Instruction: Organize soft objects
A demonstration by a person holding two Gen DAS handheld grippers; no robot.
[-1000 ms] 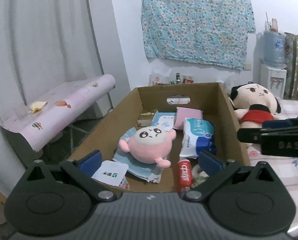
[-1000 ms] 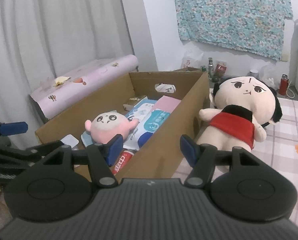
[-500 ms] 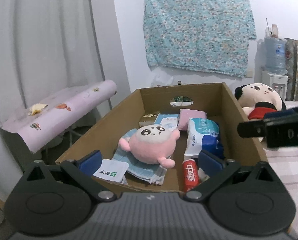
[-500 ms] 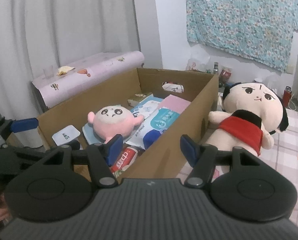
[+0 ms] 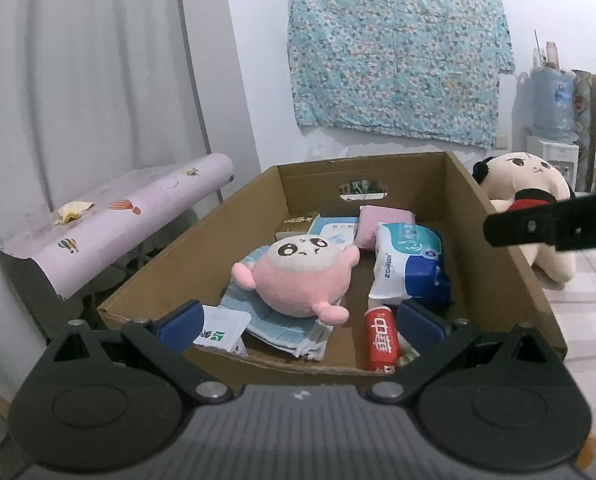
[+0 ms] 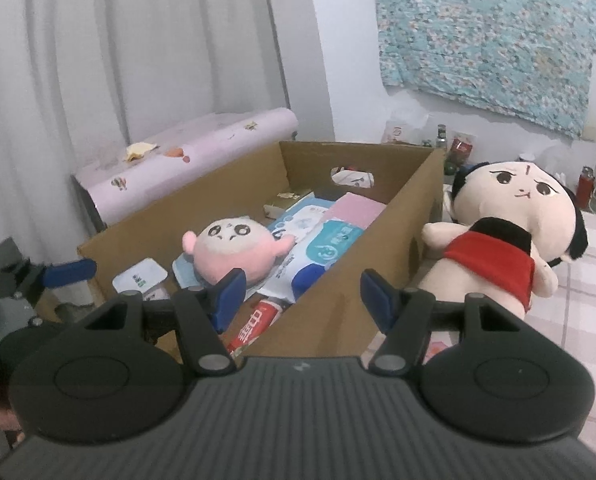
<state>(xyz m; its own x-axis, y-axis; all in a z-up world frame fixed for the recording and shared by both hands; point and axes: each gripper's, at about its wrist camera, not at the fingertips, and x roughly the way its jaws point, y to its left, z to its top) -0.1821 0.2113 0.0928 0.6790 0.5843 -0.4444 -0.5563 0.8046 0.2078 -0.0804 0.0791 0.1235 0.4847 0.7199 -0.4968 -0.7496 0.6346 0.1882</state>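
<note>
Two claws, left claw and right claw, both spread apart and empty, poised at cardboard box; pink plush toy inside, big-headed doll just outside.

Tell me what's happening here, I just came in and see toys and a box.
A person holds two grippers over a cardboard box. The left gripper and right gripper are both open and empty. A pink plush lies inside among wipe packs; a big doll sits outside, beside the box.
</note>
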